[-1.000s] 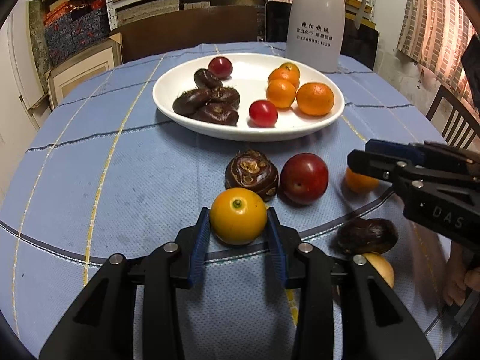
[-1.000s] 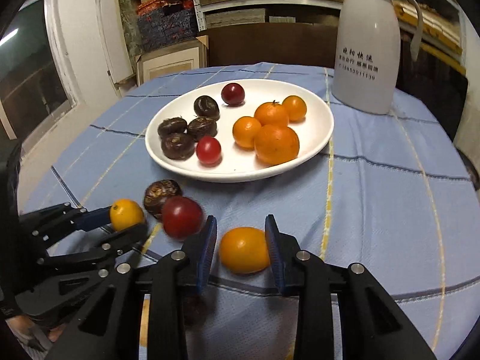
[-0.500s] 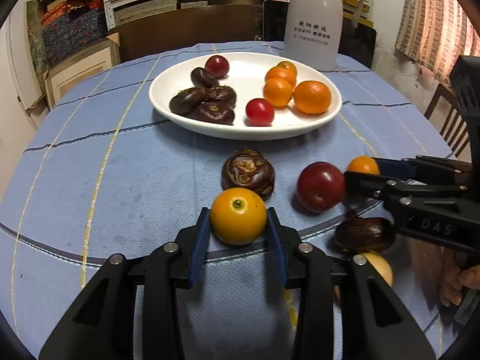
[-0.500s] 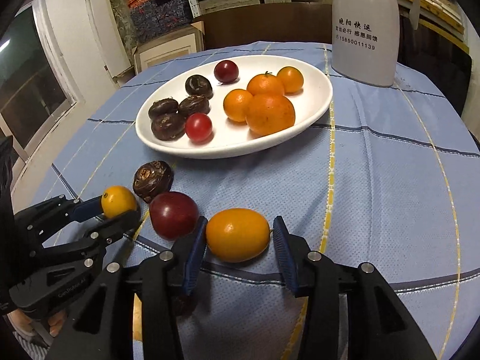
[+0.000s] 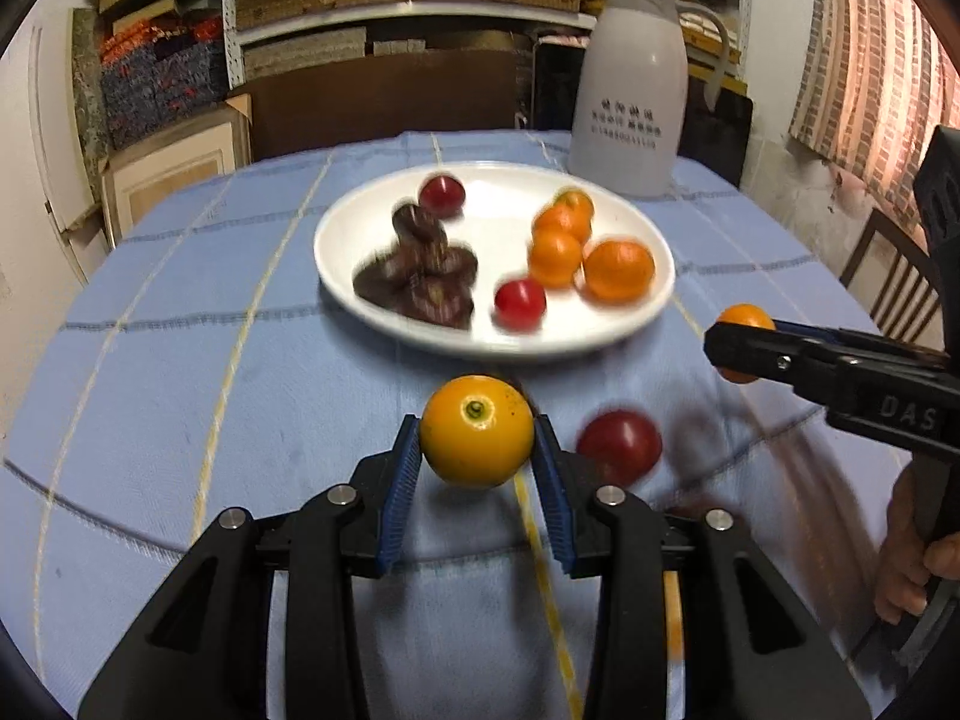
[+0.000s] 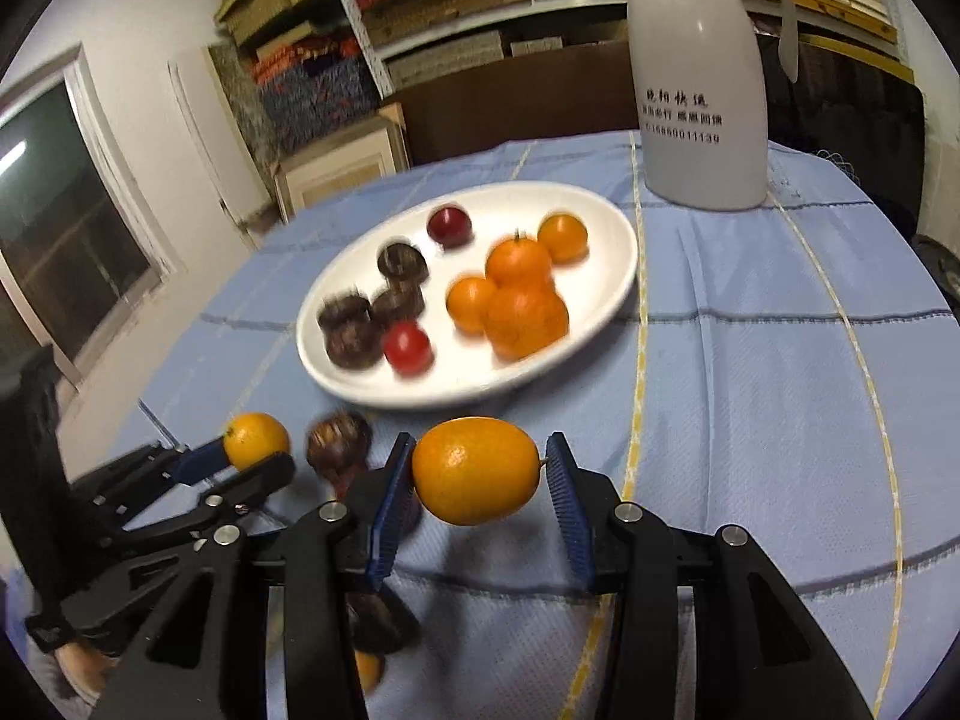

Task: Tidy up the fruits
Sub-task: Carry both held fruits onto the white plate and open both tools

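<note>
My left gripper [image 5: 475, 441] is shut on a round yellow-orange fruit [image 5: 477, 429] and holds it above the blue cloth. Seen from the right wrist, it sits low at the left [image 6: 258, 450]. My right gripper [image 6: 477, 465] is shut on an oval orange fruit [image 6: 477, 471], also off the table. From the left wrist it shows at the right edge [image 5: 741, 351]. Ahead stands the white plate [image 5: 354, 300] [image 6: 606, 294], with dark brown fruits at its left, orange fruits at its right and two red ones. A red fruit [image 5: 621, 447] and a brown one [image 6: 339, 438] lie on the cloth.
A white jug [image 5: 627, 114] [image 6: 699, 90] stands behind the plate at the right. A dark fruit [image 6: 372, 618] lies under the right gripper. A chair [image 5: 888, 282] is beyond the table's right edge. Shelves and boxes fill the back wall. A hand [image 5: 912, 546] holds the right gripper.
Both grippers have risen from the cloth with their fruits. The right gripper took the oval fruit off the table and rolled a little. The loose red fruit shifted.
</note>
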Action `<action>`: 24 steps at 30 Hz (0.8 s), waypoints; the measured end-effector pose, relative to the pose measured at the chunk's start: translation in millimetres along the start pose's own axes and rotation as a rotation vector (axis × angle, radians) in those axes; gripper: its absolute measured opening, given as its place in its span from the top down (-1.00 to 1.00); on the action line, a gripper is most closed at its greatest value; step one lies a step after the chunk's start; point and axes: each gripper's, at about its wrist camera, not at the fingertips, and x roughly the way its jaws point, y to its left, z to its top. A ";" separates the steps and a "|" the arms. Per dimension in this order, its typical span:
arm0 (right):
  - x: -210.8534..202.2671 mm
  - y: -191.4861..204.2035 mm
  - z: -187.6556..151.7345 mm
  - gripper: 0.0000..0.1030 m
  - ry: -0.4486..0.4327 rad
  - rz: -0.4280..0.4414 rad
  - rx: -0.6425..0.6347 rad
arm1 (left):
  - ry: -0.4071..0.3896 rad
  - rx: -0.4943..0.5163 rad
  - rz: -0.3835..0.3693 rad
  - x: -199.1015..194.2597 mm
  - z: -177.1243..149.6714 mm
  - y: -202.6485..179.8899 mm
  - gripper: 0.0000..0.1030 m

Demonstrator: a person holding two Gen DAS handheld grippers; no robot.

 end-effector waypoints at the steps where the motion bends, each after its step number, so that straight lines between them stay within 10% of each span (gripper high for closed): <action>1: -1.3 0.4 10.2 0.13 -0.010 0.003 0.007 | -0.005 -0.007 0.000 1.6 10.2 -0.1 0.29; 12: 54.0 5.9 99.3 0.13 -0.035 0.008 0.015 | 0.022 0.026 -0.068 61.5 64.1 -27.4 0.29; 24: 92.3 15.3 93.9 -0.02 0.010 -0.052 -0.075 | 0.025 0.025 -0.074 76.3 58.6 -27.8 -0.14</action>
